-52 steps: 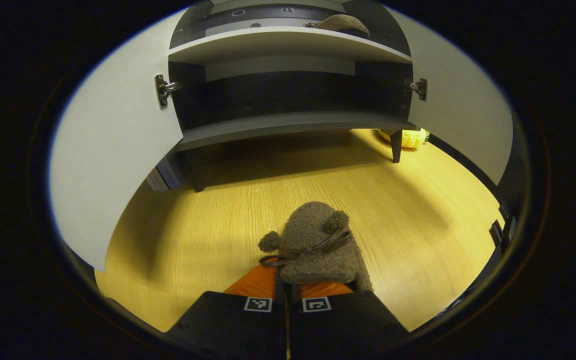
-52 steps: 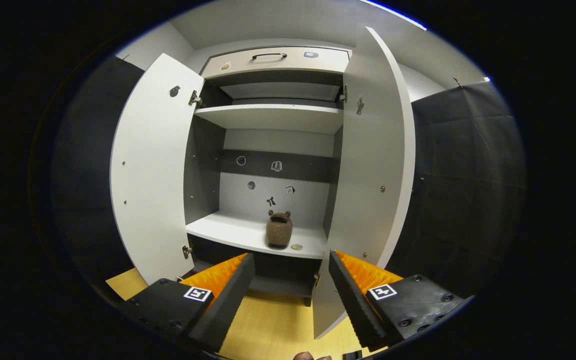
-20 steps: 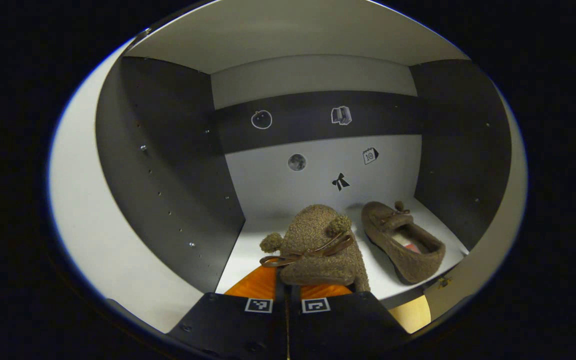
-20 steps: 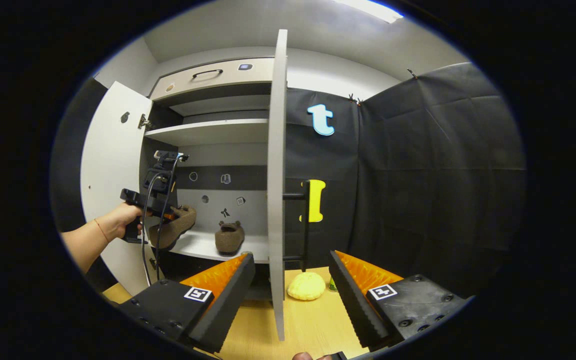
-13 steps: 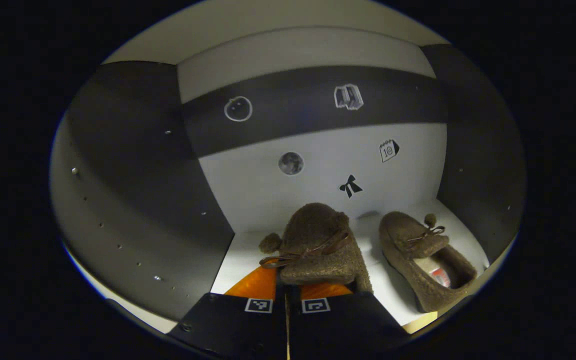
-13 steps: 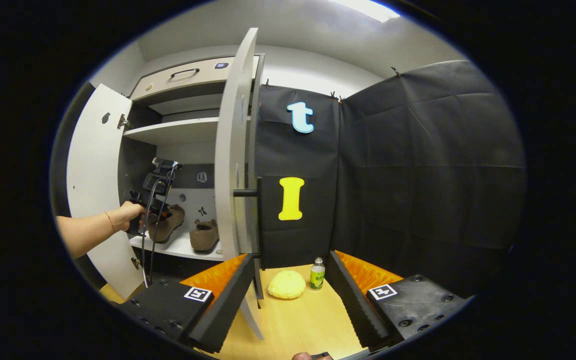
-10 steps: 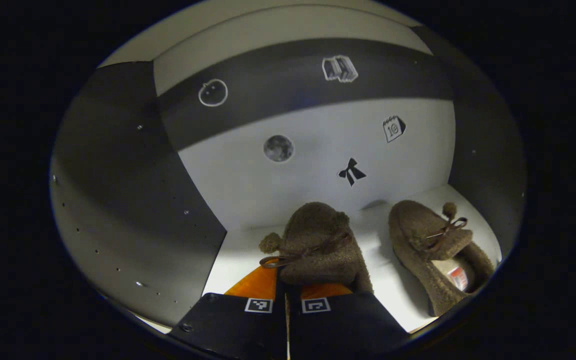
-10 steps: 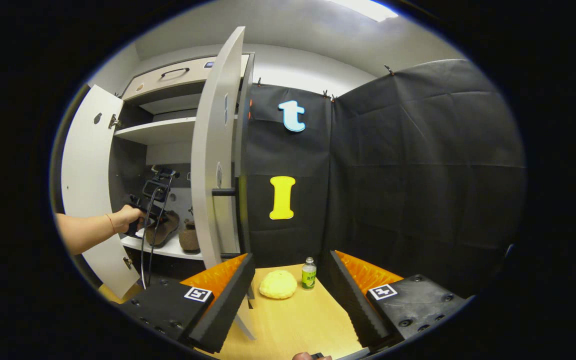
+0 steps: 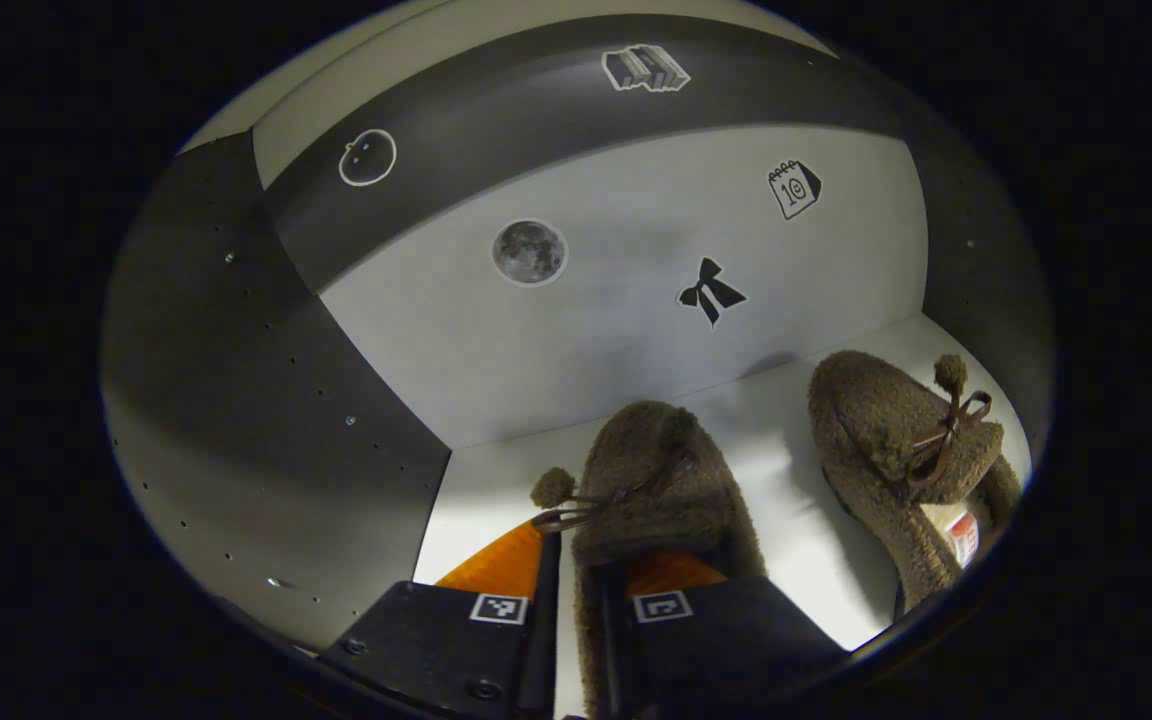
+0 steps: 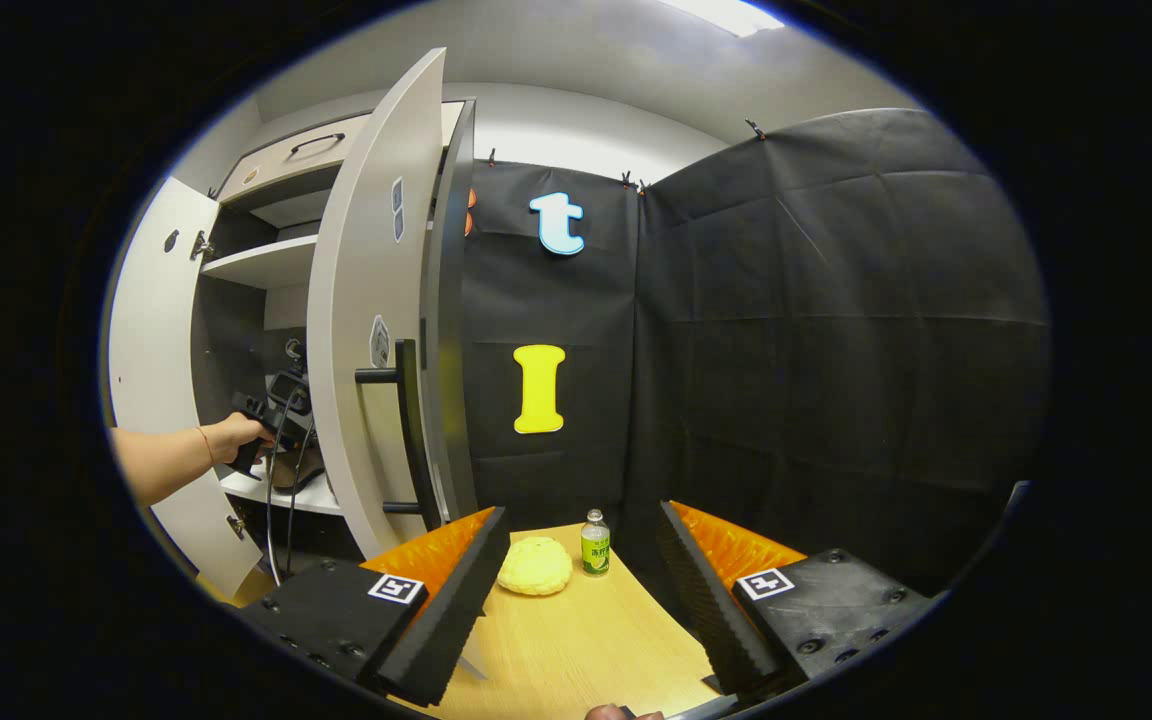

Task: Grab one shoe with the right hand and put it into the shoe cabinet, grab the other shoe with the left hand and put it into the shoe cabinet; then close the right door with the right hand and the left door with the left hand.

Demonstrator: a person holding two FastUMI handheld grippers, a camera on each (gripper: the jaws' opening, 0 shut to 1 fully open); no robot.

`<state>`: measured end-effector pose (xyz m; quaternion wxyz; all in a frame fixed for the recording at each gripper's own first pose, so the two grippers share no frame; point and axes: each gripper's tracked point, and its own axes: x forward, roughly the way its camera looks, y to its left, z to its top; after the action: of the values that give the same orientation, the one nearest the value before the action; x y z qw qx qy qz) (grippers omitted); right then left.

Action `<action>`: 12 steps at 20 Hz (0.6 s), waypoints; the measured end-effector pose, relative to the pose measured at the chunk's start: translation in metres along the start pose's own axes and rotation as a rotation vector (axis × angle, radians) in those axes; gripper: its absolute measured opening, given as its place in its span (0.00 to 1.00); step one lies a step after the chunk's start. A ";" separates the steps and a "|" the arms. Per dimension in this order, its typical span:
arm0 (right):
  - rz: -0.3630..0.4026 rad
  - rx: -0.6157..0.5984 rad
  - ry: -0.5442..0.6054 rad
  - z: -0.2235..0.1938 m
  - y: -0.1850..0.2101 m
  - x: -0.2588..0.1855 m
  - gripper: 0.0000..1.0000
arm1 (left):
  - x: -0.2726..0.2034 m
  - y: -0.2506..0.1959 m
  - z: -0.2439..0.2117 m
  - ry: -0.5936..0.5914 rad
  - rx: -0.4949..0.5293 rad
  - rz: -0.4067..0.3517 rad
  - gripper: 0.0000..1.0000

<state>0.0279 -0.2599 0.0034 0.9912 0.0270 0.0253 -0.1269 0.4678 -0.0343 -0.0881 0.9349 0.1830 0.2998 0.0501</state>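
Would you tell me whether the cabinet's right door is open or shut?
Open: the right door swings out from the cabinet, edge and handle facing outward.

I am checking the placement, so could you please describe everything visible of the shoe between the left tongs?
The shoe is a brown, fuzzy fabric slipper with a thin bow and a pompom. It lies toe toward the back wall on the pale shelf, between the slightly parted fingers of the left tongs, beside the other shoe.

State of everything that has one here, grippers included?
Left gripper, fingers slightly parted around left shoe; grip unclear.
Right gripper, open, empty.
Left shoe, upright, over shelf.
Right shoe, resting on shelf.
Right door, open.
Left door, open.
Bottle, upright, capped.
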 end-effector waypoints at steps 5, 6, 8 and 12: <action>0.020 0.024 -0.003 0.002 0.007 -0.004 0.98 | -0.032 0.010 0.003 -0.064 -0.022 0.001 0.53; 0.026 0.026 -0.004 0.002 0.010 -0.004 0.98 | -0.040 0.011 0.003 -0.084 -0.030 -0.006 0.61; 0.036 0.029 -0.001 0.002 0.015 -0.004 0.98 | -0.059 0.010 0.003 -0.128 -0.051 -0.033 0.83; 0.056 0.032 -0.005 0.008 0.021 -0.006 0.98 | -0.104 0.010 0.006 -0.245 -0.062 -0.063 0.95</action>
<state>0.0280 -0.2384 0.0125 0.9939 0.0433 0.0198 -0.0996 0.3862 -0.0477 -0.0234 0.9709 0.1491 0.1875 0.0074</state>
